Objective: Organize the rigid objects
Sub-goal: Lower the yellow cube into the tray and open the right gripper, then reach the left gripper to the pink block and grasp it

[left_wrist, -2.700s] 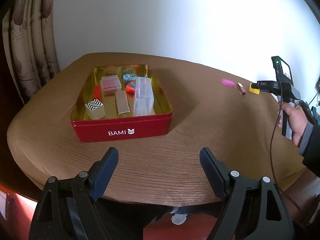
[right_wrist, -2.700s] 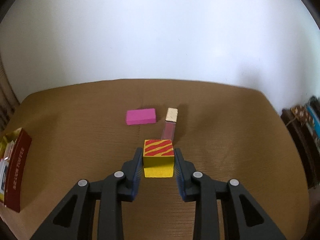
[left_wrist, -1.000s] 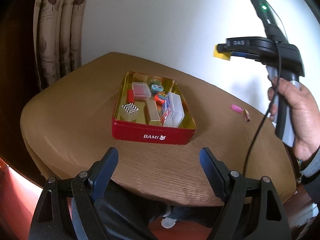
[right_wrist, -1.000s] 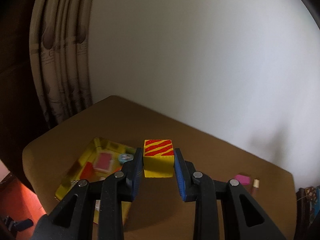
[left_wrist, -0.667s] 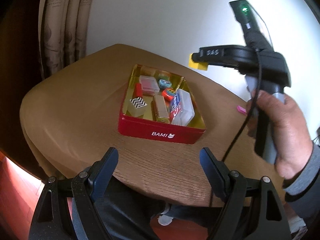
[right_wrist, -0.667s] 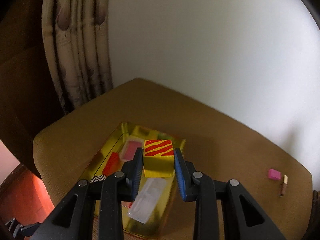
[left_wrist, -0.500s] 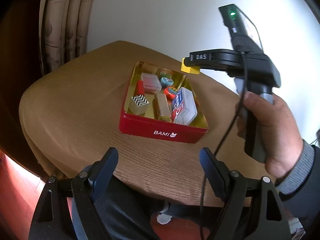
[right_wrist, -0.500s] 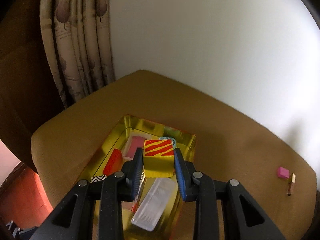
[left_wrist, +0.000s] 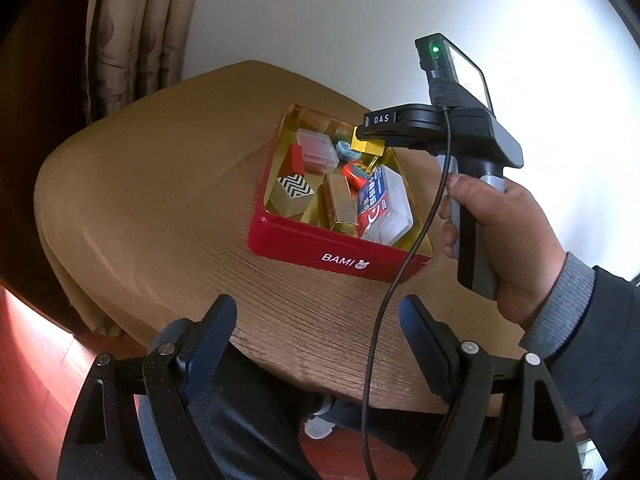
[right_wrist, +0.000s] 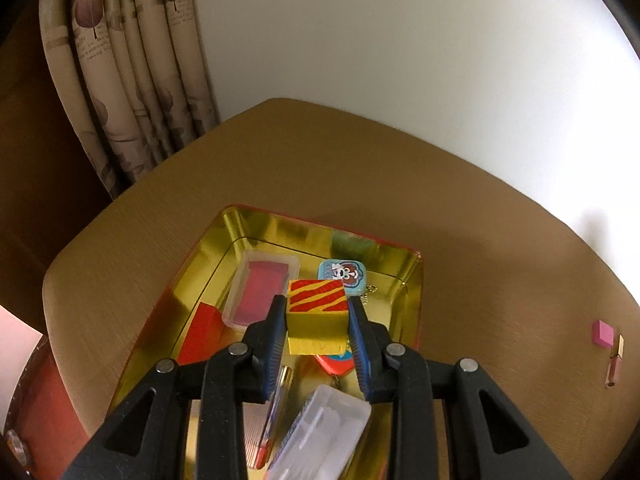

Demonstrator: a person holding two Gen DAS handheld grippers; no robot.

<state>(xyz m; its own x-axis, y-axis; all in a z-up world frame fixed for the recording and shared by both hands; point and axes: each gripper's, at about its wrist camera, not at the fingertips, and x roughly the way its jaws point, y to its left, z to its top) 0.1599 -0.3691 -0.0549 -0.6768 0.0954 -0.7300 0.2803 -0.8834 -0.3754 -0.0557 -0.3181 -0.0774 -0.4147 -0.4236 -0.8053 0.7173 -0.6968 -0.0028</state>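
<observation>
Brown tabletop (left_wrist: pixel 160 208), rounded edge. Red tin (left_wrist: pixel 340 256) marked BAMI sits mid-tabletop, gold inside, holding assorted small items. Right claw (right_wrist: pixel 318 322) over tin's far half, clenched on yellow block (right_wrist: pixel 316 312) with red stripes. Left claw (left_wrist: pixel 316 336) spread wide, nothing between its jaws, at near edge. Pink eraser (right_wrist: pixel 603 334) lies far right.

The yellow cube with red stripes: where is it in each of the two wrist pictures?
Left wrist: yellow cube right of centre, upper half, mostly hidden by the right gripper holding it.
Right wrist: centre, clamped by the jaws.
Shared landmark: red tin, beneath the cube.
</observation>
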